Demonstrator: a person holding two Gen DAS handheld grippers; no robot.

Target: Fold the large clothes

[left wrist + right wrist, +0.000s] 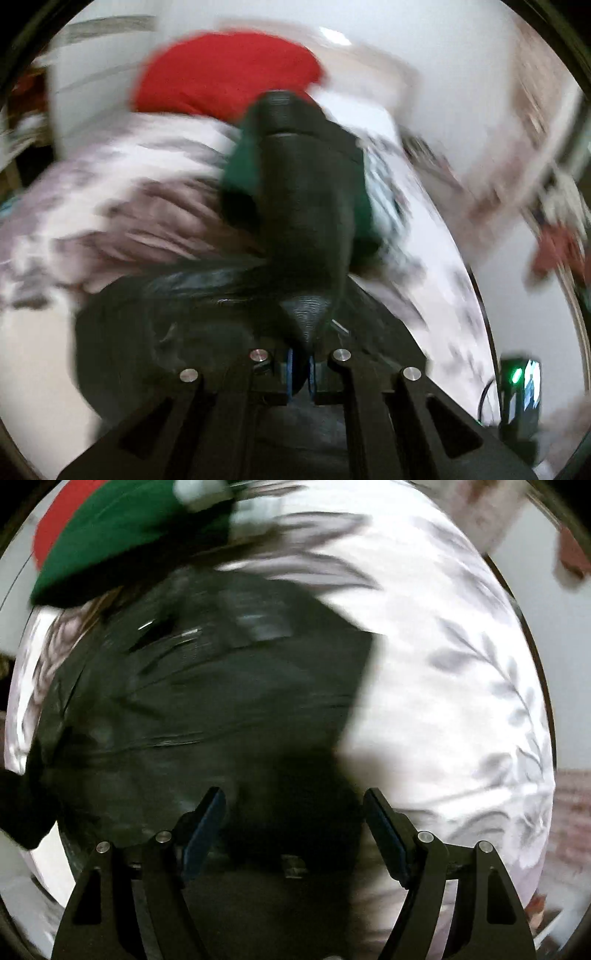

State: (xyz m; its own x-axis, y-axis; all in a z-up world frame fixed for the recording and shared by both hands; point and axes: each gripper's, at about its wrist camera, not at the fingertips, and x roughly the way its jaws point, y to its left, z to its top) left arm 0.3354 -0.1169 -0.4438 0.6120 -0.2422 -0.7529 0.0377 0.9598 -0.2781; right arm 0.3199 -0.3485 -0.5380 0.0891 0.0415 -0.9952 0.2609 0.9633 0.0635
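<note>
Left gripper (300,373) pinched on black garment (207,701), fabric bunched frame centre. Right gripper (295,834) wide open, empty, above garment on bedsheet (461,664). Risk: motion blur suggests a fast pull; cloth may slip.

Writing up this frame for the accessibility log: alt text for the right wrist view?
The right tool, jaws wide open, hovers over a dark garment spread on a white bedcover with a grey leaf print. Green cloth and red cloth lie at the upper left; the frame is motion-blurred.
</note>
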